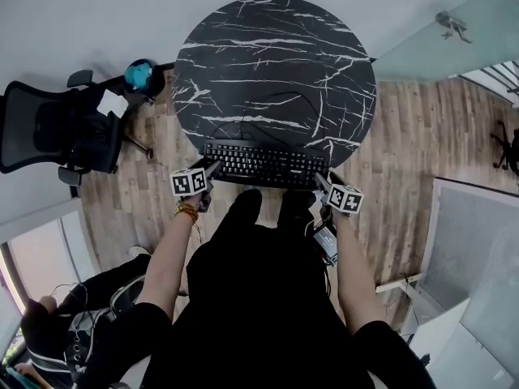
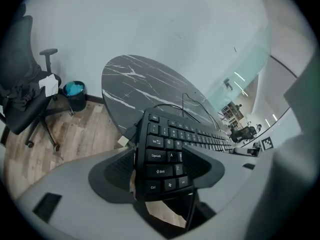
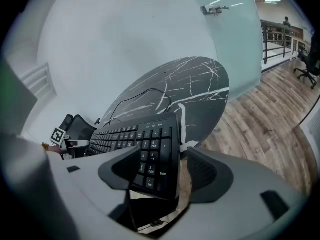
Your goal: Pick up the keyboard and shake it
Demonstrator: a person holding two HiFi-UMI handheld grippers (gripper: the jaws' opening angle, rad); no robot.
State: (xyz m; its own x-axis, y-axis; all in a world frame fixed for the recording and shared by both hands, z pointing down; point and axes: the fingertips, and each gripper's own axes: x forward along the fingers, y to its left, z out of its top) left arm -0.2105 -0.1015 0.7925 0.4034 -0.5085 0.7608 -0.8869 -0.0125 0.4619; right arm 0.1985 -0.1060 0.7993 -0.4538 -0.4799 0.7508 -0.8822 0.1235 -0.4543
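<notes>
A black keyboard (image 1: 263, 163) lies along the near edge of a round black marble table (image 1: 276, 63), its front edge overhanging slightly. My left gripper (image 1: 212, 170) sits at its left end and my right gripper (image 1: 320, 181) at its right end. In the left gripper view the keyboard (image 2: 165, 154) end with Ctrl and Shift keys lies between the wide jaws of the left gripper (image 2: 157, 166), a thin gap showing on one side. In the right gripper view the numpad end of the keyboard (image 3: 150, 149) lies between the right gripper's (image 3: 165, 171) jaws, floor visible beside it. Both stand open.
The keyboard's cable (image 1: 243, 124) loops across the tabletop. A black office chair (image 1: 57, 128) and a bin with a blue liner (image 1: 139, 74) stand at the left by the wall. Wooden floor surrounds the table; a glass wall (image 1: 454, 23) runs at the right.
</notes>
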